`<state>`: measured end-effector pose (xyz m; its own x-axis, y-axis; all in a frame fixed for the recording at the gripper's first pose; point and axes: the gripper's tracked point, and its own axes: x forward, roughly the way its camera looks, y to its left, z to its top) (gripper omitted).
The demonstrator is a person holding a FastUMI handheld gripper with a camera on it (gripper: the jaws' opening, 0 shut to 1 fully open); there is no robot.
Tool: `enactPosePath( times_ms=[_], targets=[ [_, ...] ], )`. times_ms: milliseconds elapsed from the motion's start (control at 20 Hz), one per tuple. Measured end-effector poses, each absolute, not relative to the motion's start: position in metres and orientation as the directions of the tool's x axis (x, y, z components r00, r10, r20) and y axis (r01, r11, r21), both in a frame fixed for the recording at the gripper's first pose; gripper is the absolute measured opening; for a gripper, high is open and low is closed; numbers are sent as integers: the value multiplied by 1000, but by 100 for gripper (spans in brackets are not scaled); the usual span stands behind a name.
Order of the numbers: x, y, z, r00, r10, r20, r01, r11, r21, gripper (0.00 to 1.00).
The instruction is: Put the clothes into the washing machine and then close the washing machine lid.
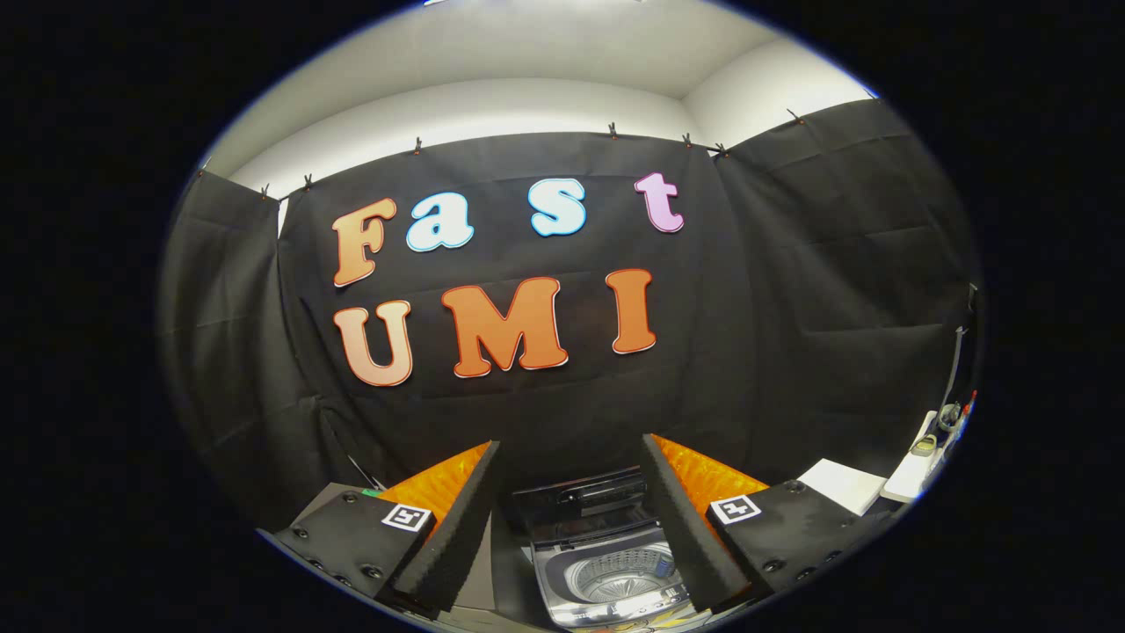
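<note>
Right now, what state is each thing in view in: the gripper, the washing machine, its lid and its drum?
gripper: open, fingers spread wide, nothing between them.
washing machine: below and just ahead of the fingers, seen through the gap between them.
lid: raised, standing up at the back of the opening.
drum: exposed; no clothes seen in the visible part.
</note>
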<state>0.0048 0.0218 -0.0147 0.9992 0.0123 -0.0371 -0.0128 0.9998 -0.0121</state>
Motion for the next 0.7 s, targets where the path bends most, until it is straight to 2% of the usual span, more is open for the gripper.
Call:
enactPosePath(
  times_ms=[700],
  targets=[
    [27, 138, -79, 971, 182, -154, -191, 980, -47, 99]
  ],
)
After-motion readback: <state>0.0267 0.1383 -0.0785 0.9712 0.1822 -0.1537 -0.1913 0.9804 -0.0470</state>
